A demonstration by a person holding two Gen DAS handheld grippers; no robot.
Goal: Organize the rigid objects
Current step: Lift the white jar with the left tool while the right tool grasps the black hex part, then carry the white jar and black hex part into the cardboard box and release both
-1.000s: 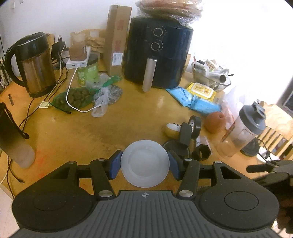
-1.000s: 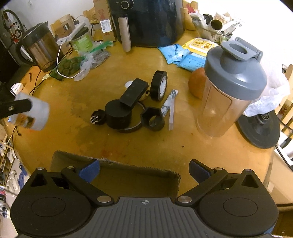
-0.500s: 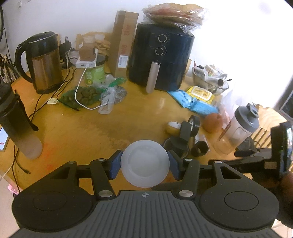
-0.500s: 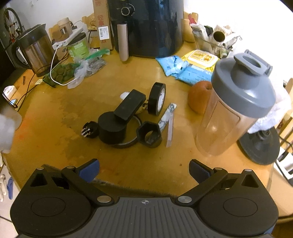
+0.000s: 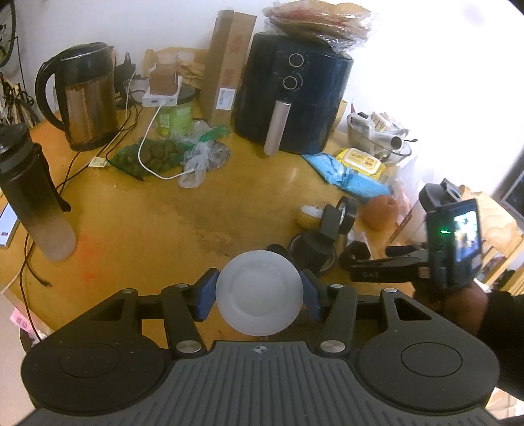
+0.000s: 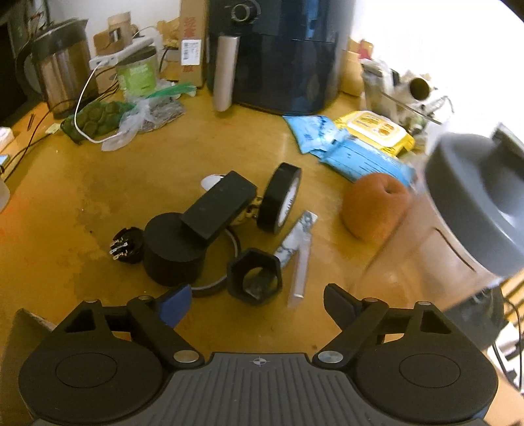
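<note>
The round yellow wooden table (image 6: 98,203) carries everything here. At its far edge stands the large black air fryer (image 5: 291,98) with a silver handle, and on top of it lies a stack of flat breads wrapped in clear plastic (image 5: 317,19). Toward the far left edge sits the black and steel electric kettle (image 5: 86,98), and at the left edge stands a tall dark drinking bottle with a frosted base (image 5: 36,196). At the right edge rises the clear shaker bottle with a grey lid (image 6: 458,209), blurred in the right wrist view, with a round orange-brown fruit (image 6: 373,209) just beside it.

Near the table's middle lies the cluster of small rigid things: a black cylinder (image 6: 173,252) with a flat black rectangular block (image 6: 219,206) leaning on its top, a roll of black tape (image 6: 281,196) standing on edge just right of the block, a black hexagonal ring (image 6: 255,275) at the near side, and a small black plug with metal pins (image 6: 126,250) touching the cylinder's left side.

The left gripper (image 5: 258,293) is clamped on a frosted white round disc (image 5: 258,291), both blue pads pressed to its rim, held above the near edge. The right gripper (image 6: 257,306) hangs over the hexagonal ring; its jaws are closing with nothing between them.
</note>
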